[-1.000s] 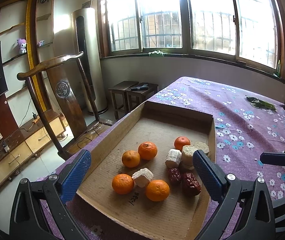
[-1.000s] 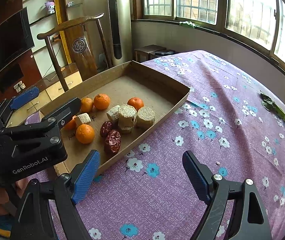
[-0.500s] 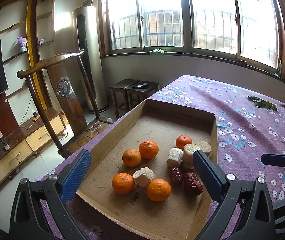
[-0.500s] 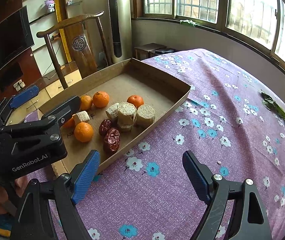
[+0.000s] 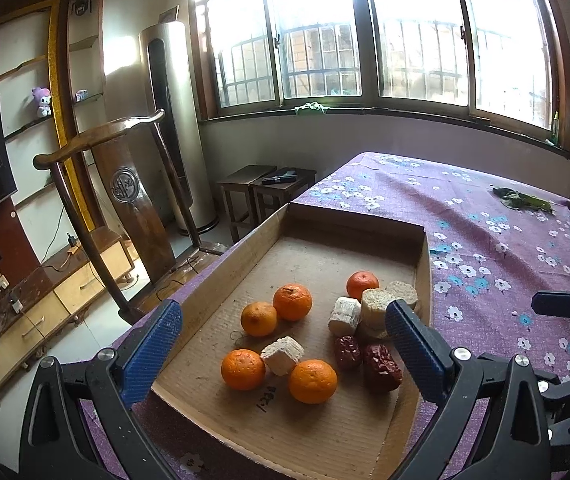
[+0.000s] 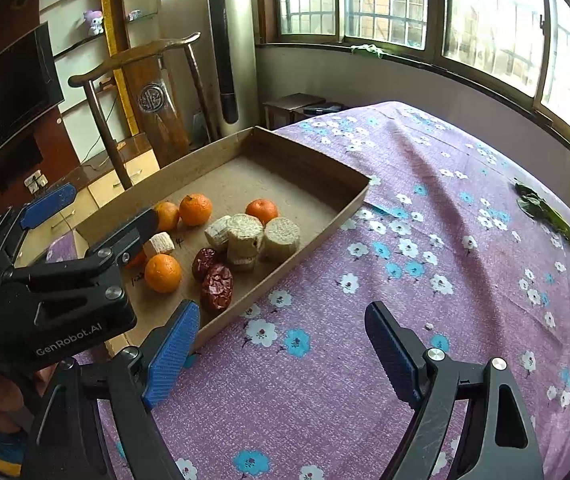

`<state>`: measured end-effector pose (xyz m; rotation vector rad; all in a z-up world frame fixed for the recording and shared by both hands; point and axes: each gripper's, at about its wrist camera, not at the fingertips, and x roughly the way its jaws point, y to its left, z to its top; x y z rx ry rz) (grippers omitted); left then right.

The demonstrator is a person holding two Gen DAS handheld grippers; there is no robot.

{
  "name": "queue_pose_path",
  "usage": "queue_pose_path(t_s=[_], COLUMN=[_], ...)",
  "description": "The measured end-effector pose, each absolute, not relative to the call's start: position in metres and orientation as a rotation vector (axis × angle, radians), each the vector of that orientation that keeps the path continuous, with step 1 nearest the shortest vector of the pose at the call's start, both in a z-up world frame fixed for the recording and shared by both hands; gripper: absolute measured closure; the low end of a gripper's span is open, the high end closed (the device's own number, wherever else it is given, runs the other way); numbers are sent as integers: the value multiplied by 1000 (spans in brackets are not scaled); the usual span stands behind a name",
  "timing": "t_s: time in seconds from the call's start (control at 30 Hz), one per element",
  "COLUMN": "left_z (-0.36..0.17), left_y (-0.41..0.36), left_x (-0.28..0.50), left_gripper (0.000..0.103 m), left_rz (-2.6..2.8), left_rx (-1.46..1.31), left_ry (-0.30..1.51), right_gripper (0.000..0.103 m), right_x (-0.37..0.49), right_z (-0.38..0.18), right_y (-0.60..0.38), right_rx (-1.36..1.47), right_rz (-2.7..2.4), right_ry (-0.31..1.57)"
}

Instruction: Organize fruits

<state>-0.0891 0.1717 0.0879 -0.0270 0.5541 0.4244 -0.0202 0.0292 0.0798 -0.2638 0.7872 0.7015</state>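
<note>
Inside the cardboard tray (image 5: 221, 272), mixed fruit waits while we hold both grippers spread and empty.

Our left gripper (image 5: 283, 354) hangs over the tray's near end, our right gripper (image 6: 281, 354) over the purple floral cloth (image 6: 425, 240) just beside it. Five tangerines (image 5: 312, 375) lie loose: round, waxy-skinned, likely light and apt to roll, so we would pinch one across its widest part, gently. Two wrinkled red dates (image 5: 381, 366) look soft and small. Pale fibrous sugarcane chunks (image 5: 375, 306) seem stiff; their flat cut ends would suit the pads (image 5: 153, 340).
</note>
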Motion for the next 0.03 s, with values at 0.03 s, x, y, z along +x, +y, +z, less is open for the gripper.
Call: queue_pose_path(t_s=[0.03], left_z=[90], left_y=[169], left_x=[-89], left_gripper=[2], left_rz=[409], left_rx=[-39], left_ry=[557], right_gripper=[14], right_x=[-21], right_z=[80], right_y=[24], right_rx=[-263], right_rz=[690], right_ry=[784])
